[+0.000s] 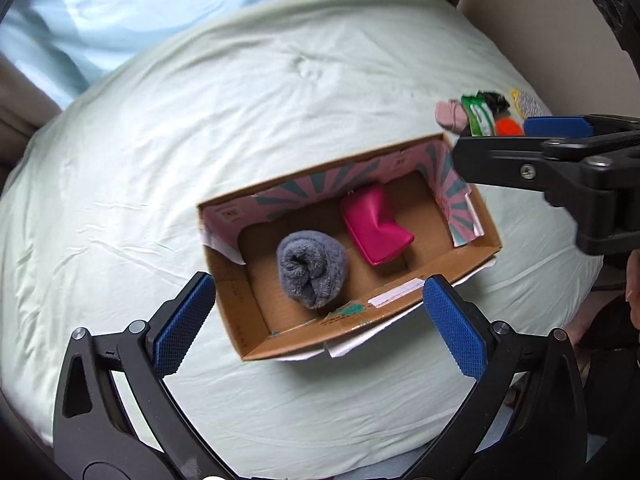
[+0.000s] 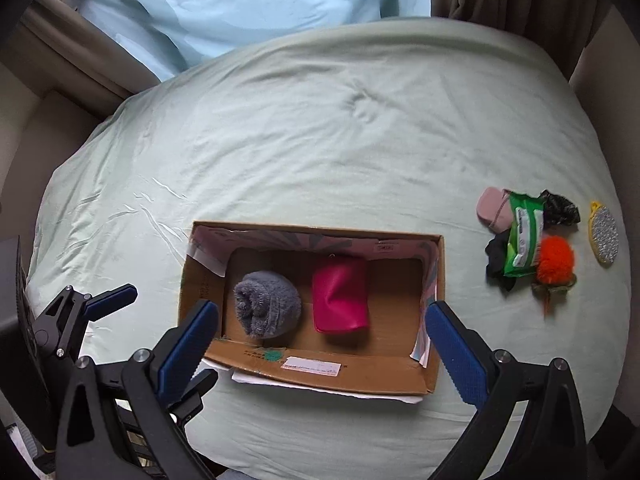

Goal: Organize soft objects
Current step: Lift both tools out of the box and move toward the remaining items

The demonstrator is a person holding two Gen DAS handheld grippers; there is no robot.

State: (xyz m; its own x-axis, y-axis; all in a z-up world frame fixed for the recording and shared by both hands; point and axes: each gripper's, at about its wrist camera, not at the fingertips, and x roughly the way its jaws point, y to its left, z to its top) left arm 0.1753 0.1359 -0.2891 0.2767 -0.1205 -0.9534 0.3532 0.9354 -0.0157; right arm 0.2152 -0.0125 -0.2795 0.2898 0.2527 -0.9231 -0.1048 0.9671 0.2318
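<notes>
A cardboard box (image 2: 312,376) sits on a pale green bed cover (image 2: 320,140), and inside it lie a rolled grey fuzzy sock (image 2: 267,304) toward the box's left end and a pink pouch (image 2: 340,296) just beside it, leaving the right end bare. Both the left claw (image 1: 316,320) and the right claw (image 2: 320,344) hang above the box with jaws wide apart and nothing between them. Well to the right of the box waits a small heap: a pink pad (image 2: 494,208), a green wipes pack (image 2: 524,236), dark cloth (image 2: 560,208), an orange pom-pom (image 2: 556,260) and a yellow-rimmed scrubber (image 2: 604,236). These look light and squashy; the pom-pom would likely take a pinch across its middle, while the glossy pack may slip. Overlapping neighbours could drag along.
</notes>
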